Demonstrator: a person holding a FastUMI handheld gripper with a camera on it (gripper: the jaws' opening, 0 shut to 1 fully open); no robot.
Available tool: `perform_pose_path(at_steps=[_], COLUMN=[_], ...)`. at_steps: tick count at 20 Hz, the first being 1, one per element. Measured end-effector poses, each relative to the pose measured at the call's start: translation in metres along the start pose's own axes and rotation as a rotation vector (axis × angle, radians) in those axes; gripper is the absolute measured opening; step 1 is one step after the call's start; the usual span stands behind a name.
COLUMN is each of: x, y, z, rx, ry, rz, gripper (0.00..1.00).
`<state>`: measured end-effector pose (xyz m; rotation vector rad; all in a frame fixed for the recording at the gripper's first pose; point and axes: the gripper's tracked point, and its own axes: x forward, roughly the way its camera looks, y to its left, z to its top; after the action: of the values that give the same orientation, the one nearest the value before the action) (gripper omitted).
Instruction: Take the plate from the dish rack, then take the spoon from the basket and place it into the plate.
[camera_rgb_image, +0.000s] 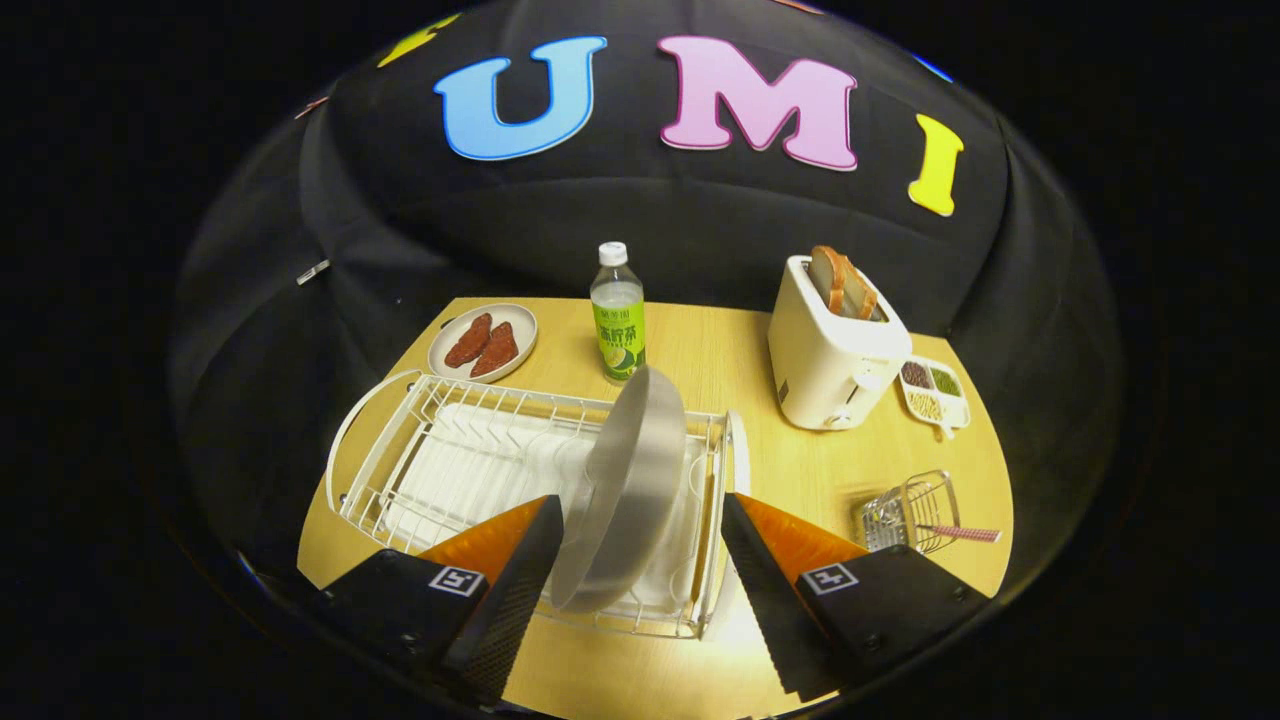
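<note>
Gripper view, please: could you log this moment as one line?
phase: reaching for plate | gripper: open, fingers either side of grey round plate, not touching | plate: upright in white wire dish rack | spoon: in small wire basket

A staged kitchen tabletop inside a booth

We are looking at a wooden table (720, 350) carrying a dish rack (450, 460), a toaster (830, 360) holding bread, a drink bottle (617, 315) and a snack plate (483, 342) (black cloth is hanging behind it all).
</note>
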<state>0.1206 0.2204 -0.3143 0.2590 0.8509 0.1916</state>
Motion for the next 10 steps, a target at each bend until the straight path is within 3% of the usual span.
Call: perform_pose_path(at_steps=[2,4,6,10], x=[0.013,0.019,0.018,0.01], y=[0.001,-0.007,-0.006,-0.007], z=[0.0,-0.003,0.004,0.03], rx=[0.019,0.04,0.057,0.019], ry=[0.012,0.039,0.04,-0.007], rz=[-0.03,-0.108,-0.153,-0.223], gripper=[0.96,0.45,0.36,0.29])
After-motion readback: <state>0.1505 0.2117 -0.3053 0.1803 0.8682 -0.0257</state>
